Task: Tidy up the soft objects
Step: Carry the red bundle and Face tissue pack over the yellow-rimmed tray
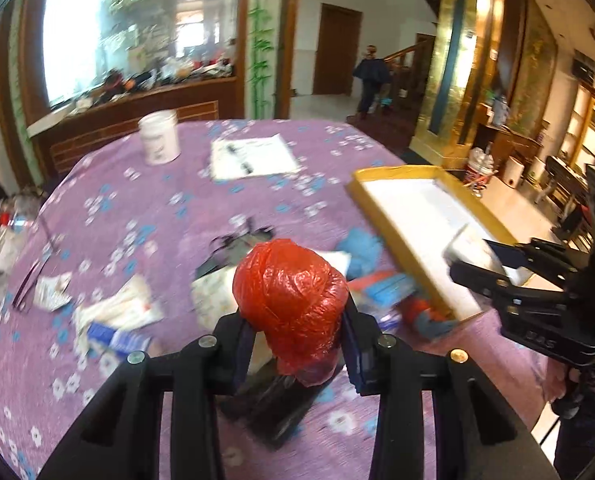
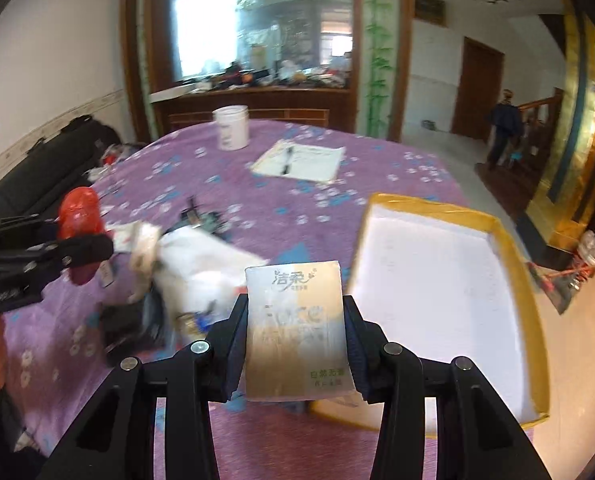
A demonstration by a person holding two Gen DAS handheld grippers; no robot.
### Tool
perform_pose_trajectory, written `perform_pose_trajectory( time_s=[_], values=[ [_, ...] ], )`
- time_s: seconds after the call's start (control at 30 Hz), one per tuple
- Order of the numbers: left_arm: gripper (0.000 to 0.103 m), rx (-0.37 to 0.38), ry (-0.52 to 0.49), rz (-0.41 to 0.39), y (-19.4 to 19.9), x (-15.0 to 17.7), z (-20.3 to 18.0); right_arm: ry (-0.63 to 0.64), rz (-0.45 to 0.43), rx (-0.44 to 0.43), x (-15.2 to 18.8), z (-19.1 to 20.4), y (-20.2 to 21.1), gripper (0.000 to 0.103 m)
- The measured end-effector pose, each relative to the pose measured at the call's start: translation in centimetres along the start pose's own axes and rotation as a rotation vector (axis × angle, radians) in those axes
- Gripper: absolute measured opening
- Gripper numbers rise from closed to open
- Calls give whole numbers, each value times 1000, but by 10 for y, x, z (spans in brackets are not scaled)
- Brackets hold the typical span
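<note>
A round table (image 2: 281, 216) draped in a purple flowered cloth is seen from both grippers, with a shallow yellow-rimmed tray (image 2: 493, 224) set at its right edge. The tray's white floor appears bare in the right wrist view; its near corner is hidden behind the pack. A heap of soft packets (image 1: 117, 316), white, blue and red, is strewn left of the tray, blurred in both views. A white tub (image 2: 232, 127) and a sheet of paper (image 2: 301, 162) with pens are set well apart from it at the table's far side.

A crumpled red plastic bag (image 1: 291, 300), bunched into a glossy, wrinkled lump, is gripped between the pads of the left gripper (image 1: 295, 344) and held above the heap; its long axis runs up out of the jaws, rounded end topmost. A flat pack of tissues (image 2: 295, 332), pale gold and silvery with printed lettering, is clamped by its long sides in the right gripper (image 2: 295, 344), raised over the tray's near left corner. Its long axis points forward along the fingers, with the printed top edge farthest from the camera.
</note>
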State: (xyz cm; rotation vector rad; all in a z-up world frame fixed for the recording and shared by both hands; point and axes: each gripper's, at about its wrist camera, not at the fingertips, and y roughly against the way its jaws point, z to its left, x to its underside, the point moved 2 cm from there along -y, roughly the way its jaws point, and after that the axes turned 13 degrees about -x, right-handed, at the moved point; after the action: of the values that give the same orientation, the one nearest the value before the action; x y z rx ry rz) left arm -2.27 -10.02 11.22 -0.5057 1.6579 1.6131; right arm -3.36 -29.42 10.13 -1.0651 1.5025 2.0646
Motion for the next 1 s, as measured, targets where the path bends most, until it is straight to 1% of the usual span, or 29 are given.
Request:
perform_pose_trajectory(
  time_s=[0.2, 0.33, 0.5, 0.53, 0.6, 0.67, 0.73, 0.8, 0.9, 0.93, 1.0],
  values=[
    [37, 44, -42, -13, -8, -25, -42, -52, -46, 89, -14, -37, 0, 47],
    [37, 77, -51, -5, -20, -43, -67, -127, -75, 109, -30, -73, -7, 47],
    [37, 105, -69, 19, -44, -74, -105, -253, -109, 125, -54, -132, -13, 47],
    [37, 114, -74, 28, -52, -82, -115, -269, -107, 133, -58, -142, -16, 47],
    [37, 120, -78, 35, -66, -94, -131, -309, -95, 180, -66, -169, -26, 47],
    [37, 123, -80, 56, -85, -103, -149, -335, -81, 212, -69, -190, -36, 47],
    [37, 111, -94, 83, -111, -109, -166, -365, -67, 224, -66, -208, -47, 47],
    [37, 84, -115, 117, -136, -109, -180, -379, -55, 235, -58, -221, -54, 47],
    [36, 77, -151, 182, -169, -106, -198, -354, 3, 271, -47, -232, -68, 47],
    [36, 72, -162, 187, -176, -106, -203, -355, 15, 278, -44, -236, -70, 47],
    [37, 64, -178, 188, -185, -105, -211, -401, 25, 256, -38, -250, -69, 47]
  ],
)
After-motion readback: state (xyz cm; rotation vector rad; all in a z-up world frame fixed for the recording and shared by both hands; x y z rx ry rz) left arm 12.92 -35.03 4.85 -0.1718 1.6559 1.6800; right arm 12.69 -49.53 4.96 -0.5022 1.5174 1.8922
